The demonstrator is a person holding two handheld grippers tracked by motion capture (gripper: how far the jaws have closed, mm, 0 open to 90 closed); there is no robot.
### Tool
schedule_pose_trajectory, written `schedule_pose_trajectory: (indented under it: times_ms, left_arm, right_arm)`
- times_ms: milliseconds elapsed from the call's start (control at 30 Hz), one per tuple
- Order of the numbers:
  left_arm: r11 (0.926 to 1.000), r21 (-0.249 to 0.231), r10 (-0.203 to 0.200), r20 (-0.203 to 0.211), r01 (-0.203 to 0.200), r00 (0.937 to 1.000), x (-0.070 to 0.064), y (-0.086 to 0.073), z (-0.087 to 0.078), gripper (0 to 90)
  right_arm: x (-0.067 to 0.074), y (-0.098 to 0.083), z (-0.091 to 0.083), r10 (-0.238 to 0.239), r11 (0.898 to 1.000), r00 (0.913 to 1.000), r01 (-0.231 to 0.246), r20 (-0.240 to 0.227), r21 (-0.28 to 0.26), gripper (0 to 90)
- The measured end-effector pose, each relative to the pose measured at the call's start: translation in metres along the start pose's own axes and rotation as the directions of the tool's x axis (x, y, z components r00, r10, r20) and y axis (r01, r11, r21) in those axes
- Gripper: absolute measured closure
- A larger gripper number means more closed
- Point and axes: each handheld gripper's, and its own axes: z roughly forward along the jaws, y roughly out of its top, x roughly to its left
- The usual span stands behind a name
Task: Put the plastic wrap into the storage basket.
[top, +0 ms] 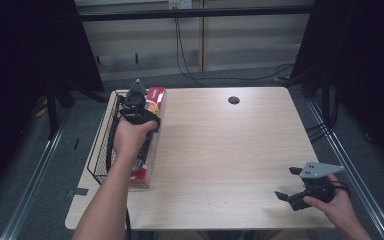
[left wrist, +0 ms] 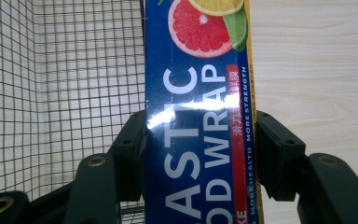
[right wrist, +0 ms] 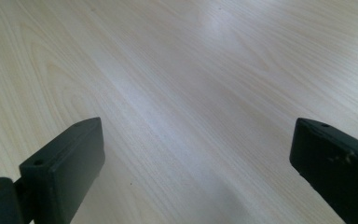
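Left gripper [top: 136,102] is clamped on the plastic food wrap box [top: 150,131], a long blue carton with a red end and citrus fruit printed on it; in the left gripper view the two black jaws press flat against the box's opposite long sides, with the carton [left wrist: 198,116] filling the whole gap between them, so the jaws are closed only as far as the box's width allows. Taking the wire basket [top: 101,145] as landmark: the box lies lengthwise just beside the basket's right wall, running parallel to it along the left part of the wooden table [top: 230,150]; whether box and basket wall touch cannot be told from the high view. In the left gripper view the basket's black mesh [left wrist: 65,84] sits immediately left of the carton, bare wood showing through it. The left hand [top: 130,135] and forearm reach over the near half of the box. Right gripper [top: 294,185] is well apart from the basket, near the table's front right corner, held by the right hand [top: 332,200]. Its jaws stand wide apart with nothing between them; in the right gripper view bare wood grain [right wrist: 191,93] lies between the jaws.
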Motion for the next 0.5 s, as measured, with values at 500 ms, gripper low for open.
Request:
schedule_pose_trajectory:
  times_ms: [500]
  left_arm:
    - [0.9995,-0.003,-0.031,-0.025,0.031,0.9992,0.018,0.001,-0.006,44.1]
  right_arm:
    - [0.001,0.000,0.000,0.002,1.000,1.0000,-0.002,0.000,0.003,2.9]
